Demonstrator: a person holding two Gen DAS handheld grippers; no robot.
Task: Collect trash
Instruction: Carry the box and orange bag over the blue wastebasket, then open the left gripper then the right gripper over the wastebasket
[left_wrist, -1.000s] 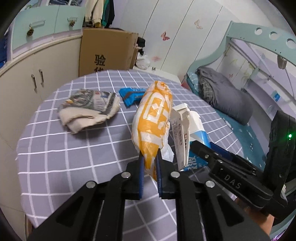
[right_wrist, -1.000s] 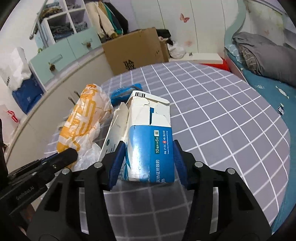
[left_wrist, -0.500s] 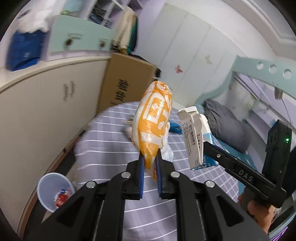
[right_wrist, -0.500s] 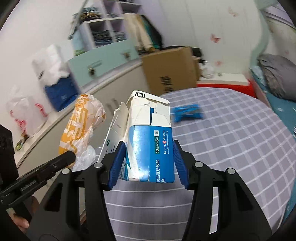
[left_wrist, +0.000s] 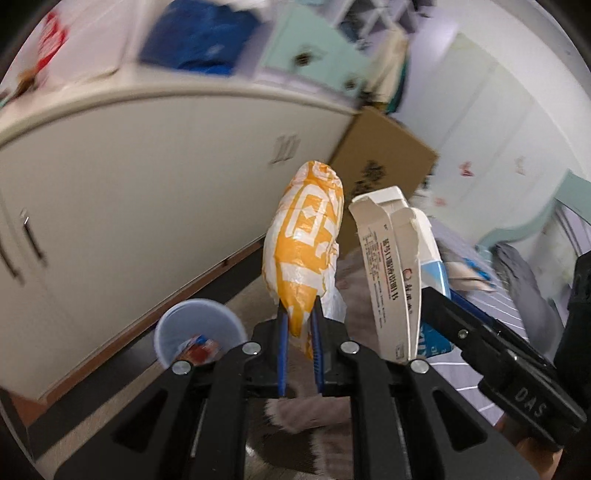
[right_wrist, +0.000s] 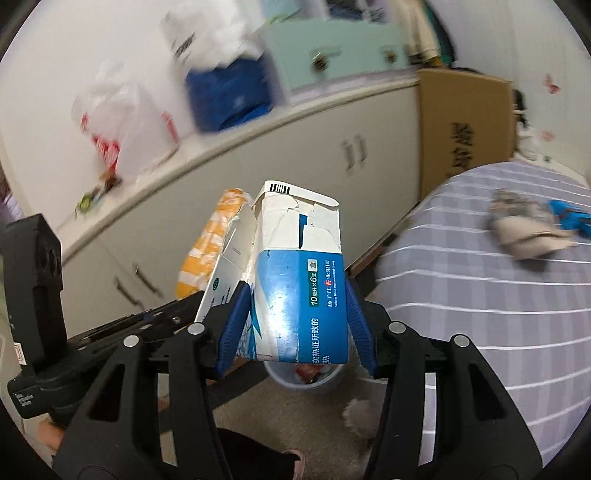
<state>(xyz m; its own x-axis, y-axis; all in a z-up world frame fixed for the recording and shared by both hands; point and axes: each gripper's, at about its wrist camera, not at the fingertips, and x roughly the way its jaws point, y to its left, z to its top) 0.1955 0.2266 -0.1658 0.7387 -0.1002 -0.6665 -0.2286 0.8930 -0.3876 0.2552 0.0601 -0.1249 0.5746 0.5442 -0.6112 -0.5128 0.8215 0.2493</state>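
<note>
The cream cabinet run (left_wrist: 147, 177) fills the left wrist view from nine round to twelve o'clock, blurred. At one o'clock a brown cardboard box (left_wrist: 384, 158) leans against it. In the right wrist view the round table with its grey checked cloth (right_wrist: 461, 314) takes up three to five o'clock, and a crumpled newspaper bundle (right_wrist: 524, 236) and a blue wrapper (right_wrist: 569, 218) lie on it at about three o'clock, close together.

Now the trash in hand. The right gripper (right_wrist: 295, 325) clamps its blue pads on both sides of a torn blue-and-white medicine carton (right_wrist: 299, 280), dead centre, top flap open and standing upright. The left gripper (left_wrist: 299, 354) is pinched narrow on the tail of an orange-and-white plastic bag (left_wrist: 306, 240), which stands up just beside the carton at centre; whether they touch cannot be told.

Down on the dark floor, a pale blue bin (left_wrist: 199, 332) sits at seven o'clock in the left wrist view, a red wrapper (left_wrist: 199, 349) inside. In the right wrist view the same bin peeks out directly under the carton.
</note>
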